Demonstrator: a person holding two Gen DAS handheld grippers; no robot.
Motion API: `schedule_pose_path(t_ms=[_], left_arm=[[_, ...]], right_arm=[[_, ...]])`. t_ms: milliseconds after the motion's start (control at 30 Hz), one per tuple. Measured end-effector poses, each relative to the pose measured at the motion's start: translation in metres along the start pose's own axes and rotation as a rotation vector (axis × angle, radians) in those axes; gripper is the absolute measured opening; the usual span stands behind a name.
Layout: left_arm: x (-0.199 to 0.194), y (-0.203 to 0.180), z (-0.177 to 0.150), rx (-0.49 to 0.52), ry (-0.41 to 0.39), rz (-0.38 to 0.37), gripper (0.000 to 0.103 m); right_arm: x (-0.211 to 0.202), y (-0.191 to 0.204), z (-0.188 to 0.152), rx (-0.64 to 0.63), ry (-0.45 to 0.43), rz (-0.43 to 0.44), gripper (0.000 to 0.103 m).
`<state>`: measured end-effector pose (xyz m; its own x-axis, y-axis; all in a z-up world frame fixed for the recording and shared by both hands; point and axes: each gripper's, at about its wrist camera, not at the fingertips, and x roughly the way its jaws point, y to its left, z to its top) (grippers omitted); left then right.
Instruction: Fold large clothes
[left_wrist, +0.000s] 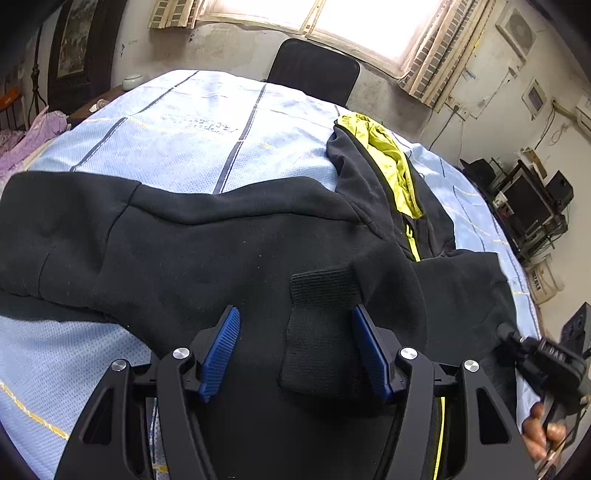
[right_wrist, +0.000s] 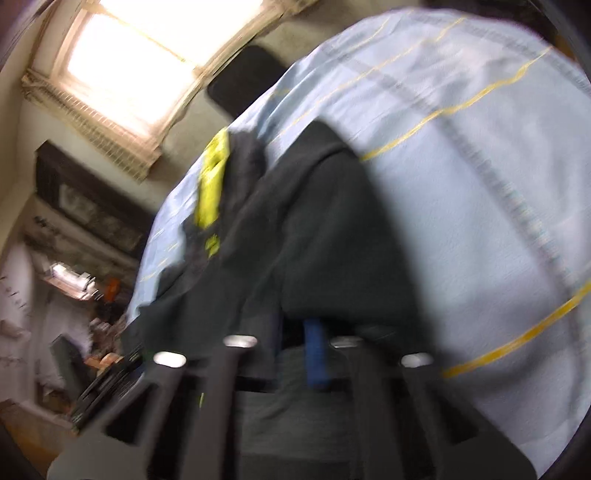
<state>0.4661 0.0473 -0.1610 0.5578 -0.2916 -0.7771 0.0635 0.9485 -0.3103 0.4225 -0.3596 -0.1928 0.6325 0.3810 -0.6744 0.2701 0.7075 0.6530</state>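
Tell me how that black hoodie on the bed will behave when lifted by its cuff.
The black hoodie lies creased, so probably floppy: it should drape and trail. Its thick fleece looks fairly heavy. The ribbed cuff probably grips well, not slippery.

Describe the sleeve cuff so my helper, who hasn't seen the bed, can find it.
On the pale blue bedspread lies a black jacket with a yellow-lined hood. A sleeve is folded across its middle. The cuff is the ribbed band ending that sleeve, rougher-looking than the smooth fleece around it.

Black jacket (left_wrist: 207, 254) — lime-yellow lining — on pale-blue striped sheet (left_wrist: 177, 140)
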Motion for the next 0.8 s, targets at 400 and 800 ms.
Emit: schedule_pose_path(t_ms=[400, 800], left_arm=[[-0.003, -0.017, -0.008, 0.087, 0.033, 0.006, 0.064], [0.016, -0.044, -0.007, 0.119, 0.089, -0.080, 0.034]], right_arm=[[-0.027, -0.047, 0.013, 0.146, 0.019, 0.000, 0.027], [-0.066, -0.031, 0.016, 0.070, -0.173, -0.034, 0.027]])
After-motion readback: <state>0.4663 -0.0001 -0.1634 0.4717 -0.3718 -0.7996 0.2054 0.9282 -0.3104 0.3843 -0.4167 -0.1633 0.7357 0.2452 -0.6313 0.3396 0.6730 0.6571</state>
